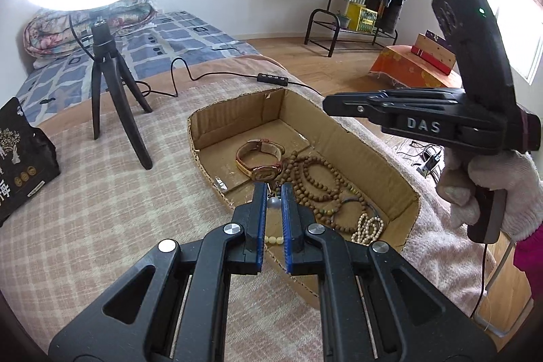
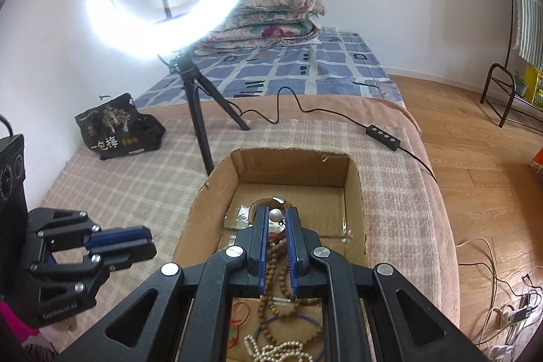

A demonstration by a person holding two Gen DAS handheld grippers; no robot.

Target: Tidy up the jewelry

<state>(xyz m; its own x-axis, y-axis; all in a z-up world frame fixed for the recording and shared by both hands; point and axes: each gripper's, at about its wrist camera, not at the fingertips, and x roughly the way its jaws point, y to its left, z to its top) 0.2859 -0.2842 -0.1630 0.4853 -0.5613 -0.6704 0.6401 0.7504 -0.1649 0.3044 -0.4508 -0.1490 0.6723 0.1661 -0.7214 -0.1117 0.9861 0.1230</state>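
Note:
An open cardboard box point(image 1: 373, 158) point(image 2: 292, 168) sits on the checked blanket. Inside lie a brown-strapped watch point(image 1: 259, 158), strings of wooden beads point(image 1: 319, 182) point(image 2: 271, 304), a pearl strand point(image 1: 368, 228) point(image 2: 281, 350) and a single pearl point(image 1: 274, 202) point(image 2: 275, 214) by the watch. My left gripper point(image 1: 274, 187) point(image 2: 152, 241) hovers over the blanket left of the box, shut with nothing in it. Above the box, my right gripper point(image 2: 277, 209) point(image 1: 325, 106) is shut and empty, held by a gloved hand point(image 1: 492, 185). The pearl only shows through each narrow finger gap.
A lit ring light on a tripod point(image 1: 112, 83) point(image 2: 197, 111) stands beyond the box, its cable and remote point(image 1: 271, 78) point(image 2: 383, 133) trailing past the box's far side. A black snack bag point(image 1: 20, 158) point(image 2: 115, 128) lies at the left. The bed edge drops to wooden floor on the right.

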